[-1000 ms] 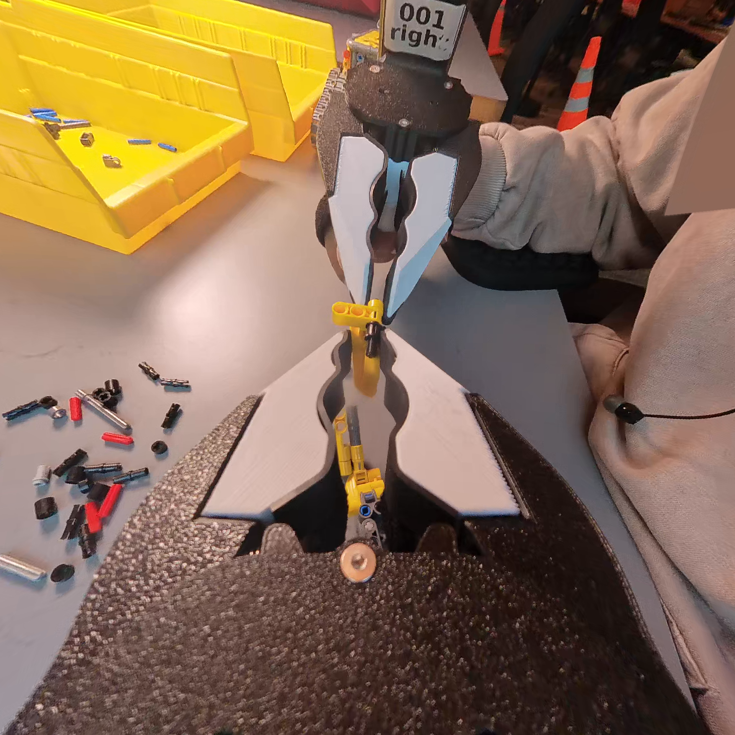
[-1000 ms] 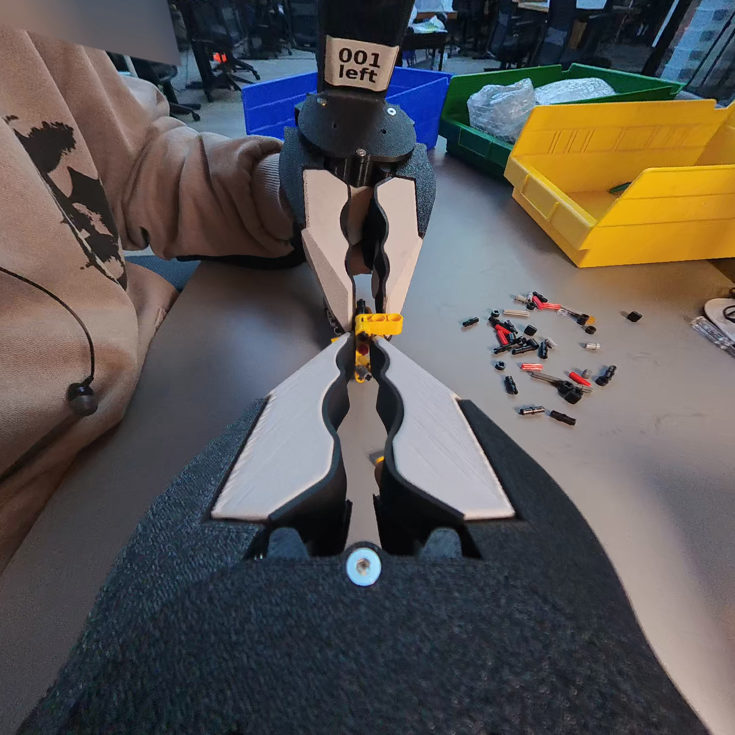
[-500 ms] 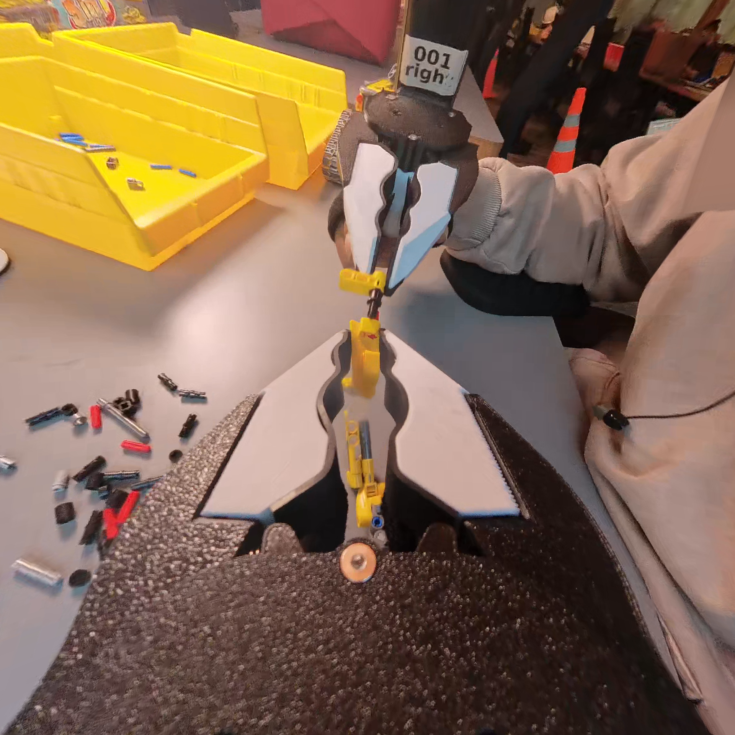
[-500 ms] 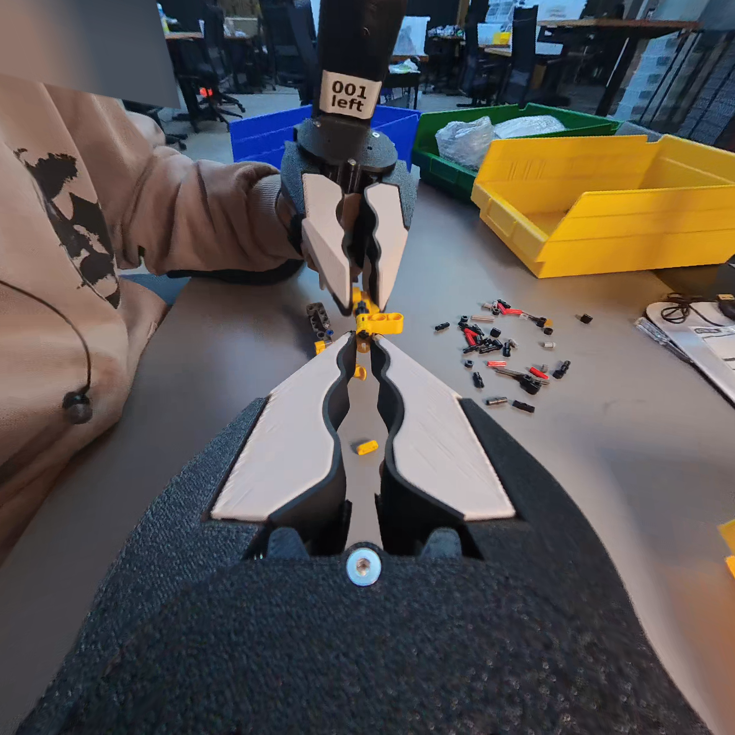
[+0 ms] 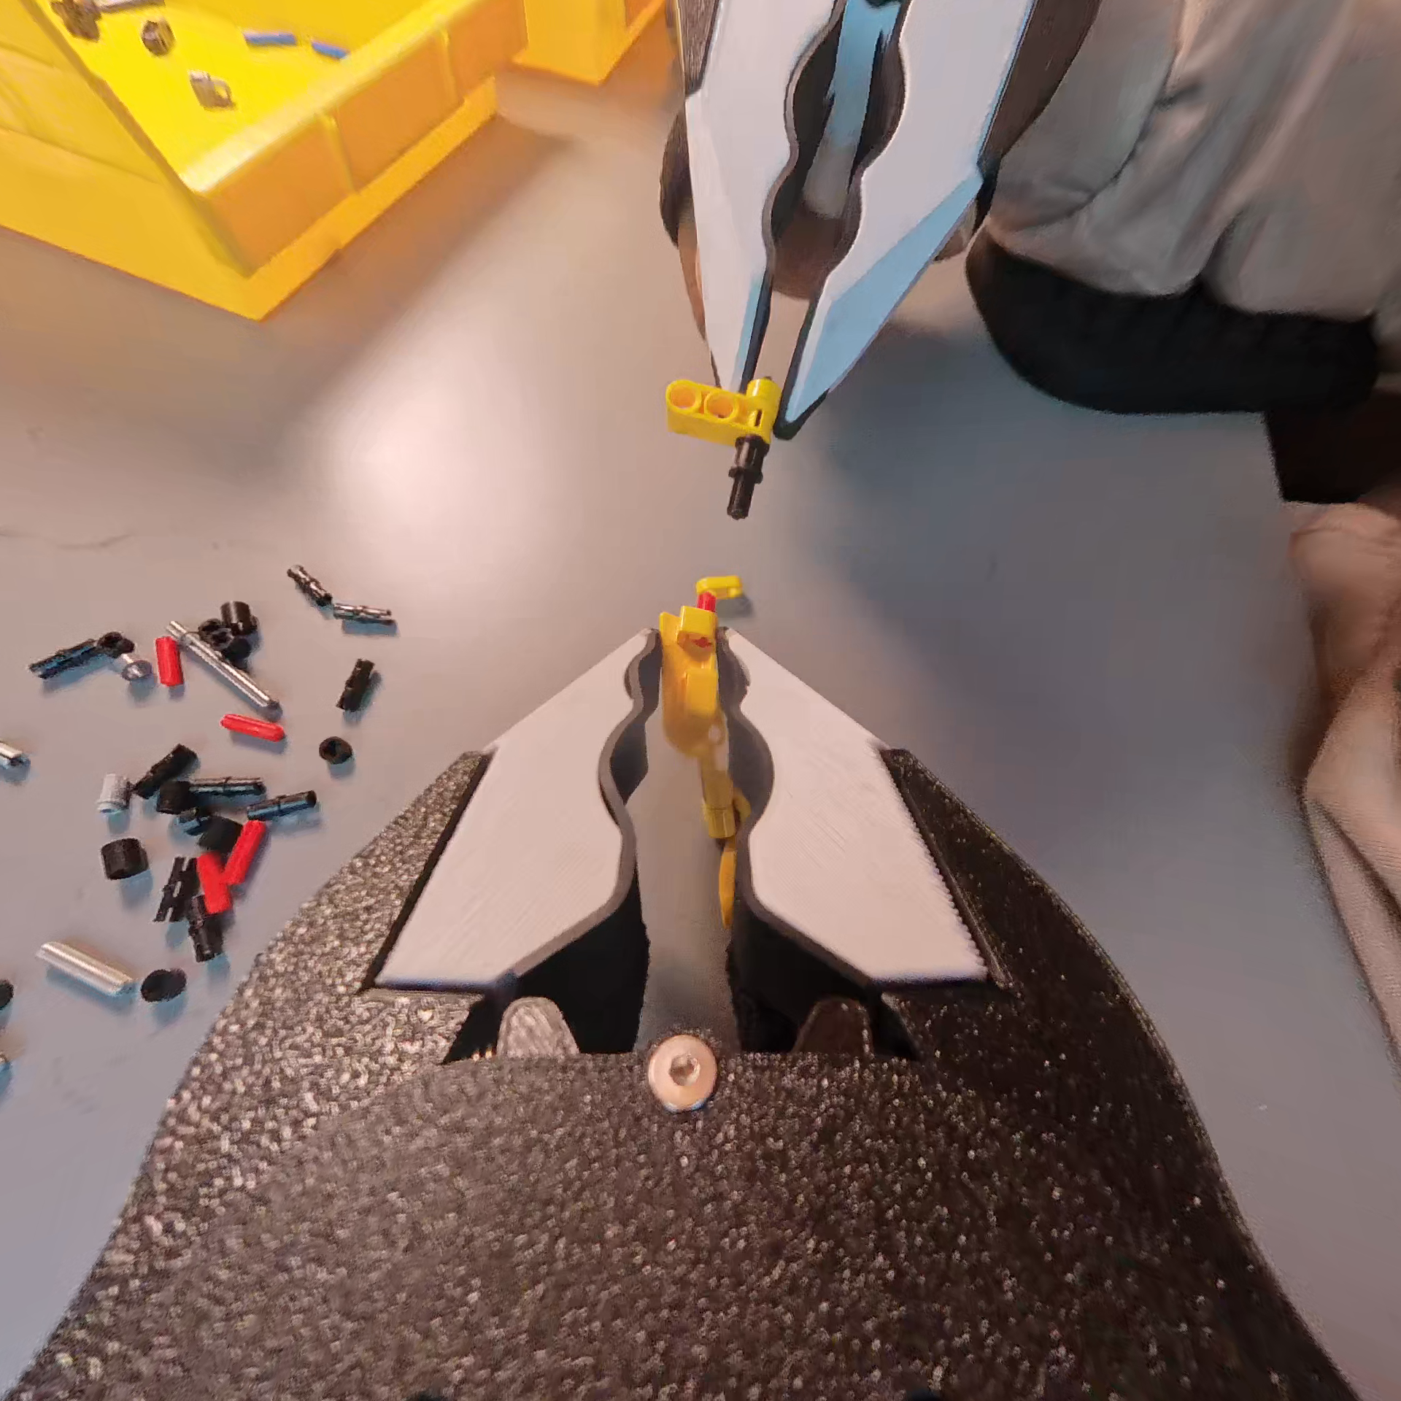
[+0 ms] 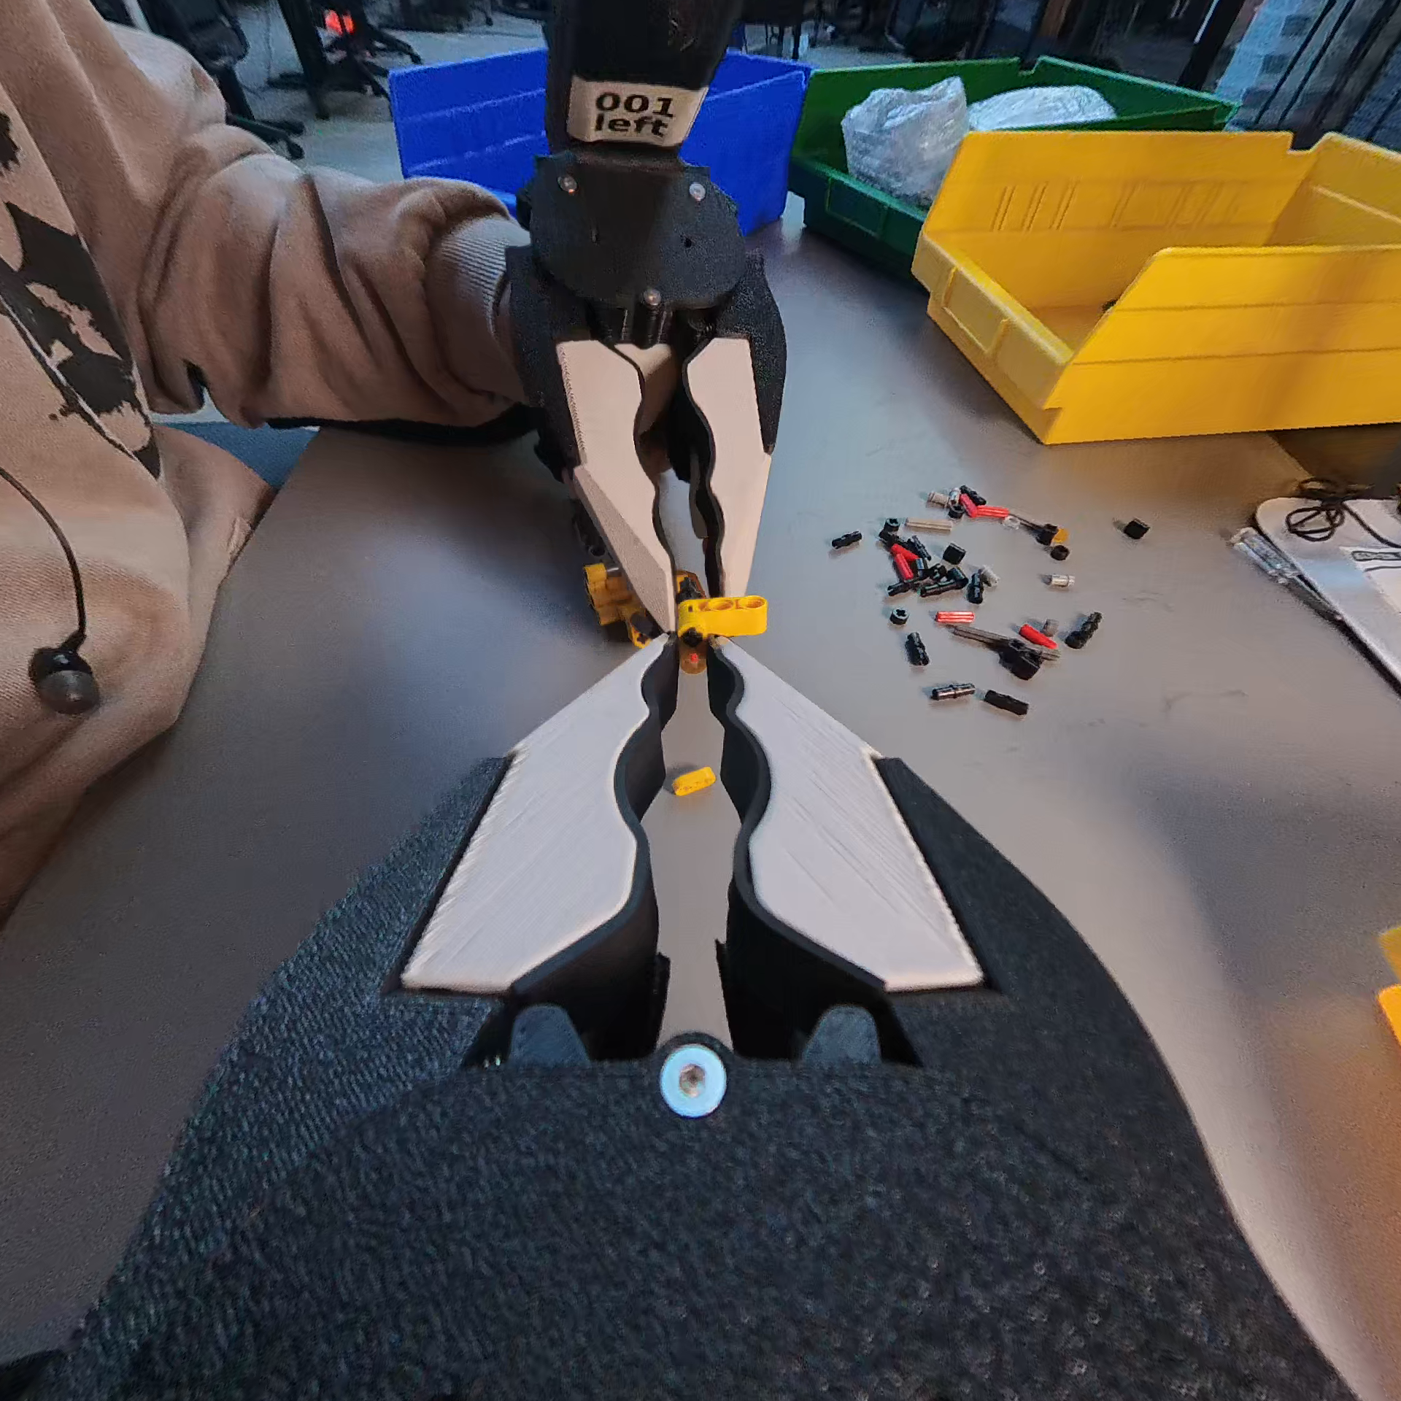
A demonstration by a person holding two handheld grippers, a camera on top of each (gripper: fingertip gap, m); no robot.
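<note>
My left gripper [image 5: 688, 640] is shut on a small yellow brick assembly [image 5: 686, 682] with a red pin at its tip, held just above the grey table [image 5: 455, 470]. My right gripper [image 6: 691, 644] is shut on a yellow angled beam [image 6: 731, 606]. A black pin [image 5: 747, 474] sticks out of this beam [image 5: 709, 405] toward the assembly, with a gap between them. The grippers face each other tip to tip; the right gripper [image 5: 766, 409] shows at the top of the left wrist view. A loose small yellow piece [image 5: 720, 585] lies on the table between them.
Several loose black, red and grey pins [image 5: 205, 758] are scattered on the table beside the grippers. Yellow bins [image 6: 1137, 303] stand behind them, with a blue bin [image 6: 470, 114] and a green bin [image 6: 872, 182] farther back. A person's sleeves [image 6: 303, 303] hold both grippers. Papers and a cable [image 6: 1334, 546] lie at the right. About 5 cm separates my left fingertips from my right. It is some 5 cm from my left tips to the loose small yellow piece [image 5: 720, 585]. The right camera catches it too, in the right wrist view [image 6: 691, 775].
The two grippers have drawn apart. The black pin, which a second ago met the yellow assembly, now hangs clear of it. Both grippers sit lower over the table.
</note>
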